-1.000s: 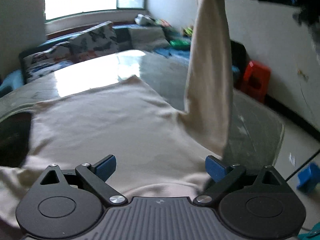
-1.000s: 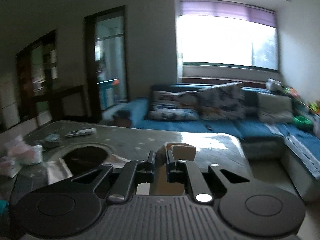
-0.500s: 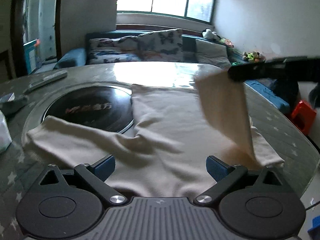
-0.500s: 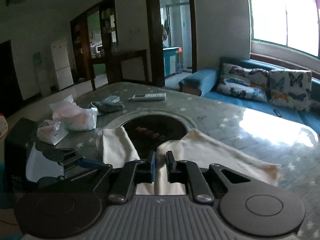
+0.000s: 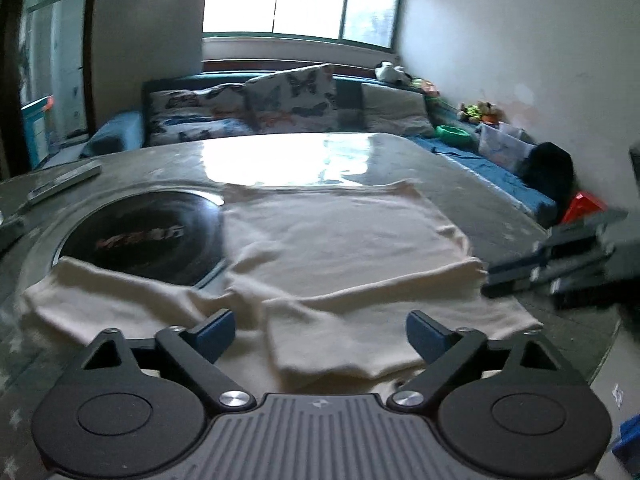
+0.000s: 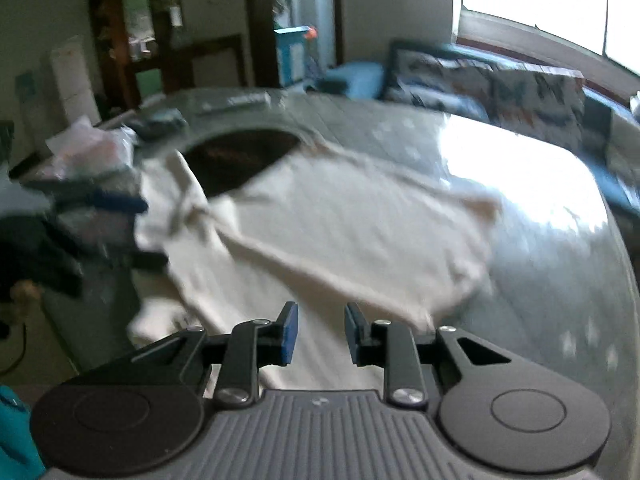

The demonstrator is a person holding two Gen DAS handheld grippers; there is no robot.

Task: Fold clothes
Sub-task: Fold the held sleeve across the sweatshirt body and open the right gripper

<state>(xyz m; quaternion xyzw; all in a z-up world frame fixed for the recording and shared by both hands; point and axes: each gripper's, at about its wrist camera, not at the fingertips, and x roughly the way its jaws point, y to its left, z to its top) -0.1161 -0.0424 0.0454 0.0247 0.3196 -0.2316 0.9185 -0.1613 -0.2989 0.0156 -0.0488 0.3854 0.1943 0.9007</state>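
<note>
Right tongs (image 6: 318, 330) now apart, sleeve released onto shirt (image 5: 340, 236), apparently flat; left tongs (image 5: 320, 332) apart.

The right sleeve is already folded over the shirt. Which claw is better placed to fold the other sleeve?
Probably the left claw. It is open, and the unfolded sleeve lies spread out flat on its side, beside the dark round plate. The right claw, also open, is over the shirt edge opposite that sleeve.
</note>
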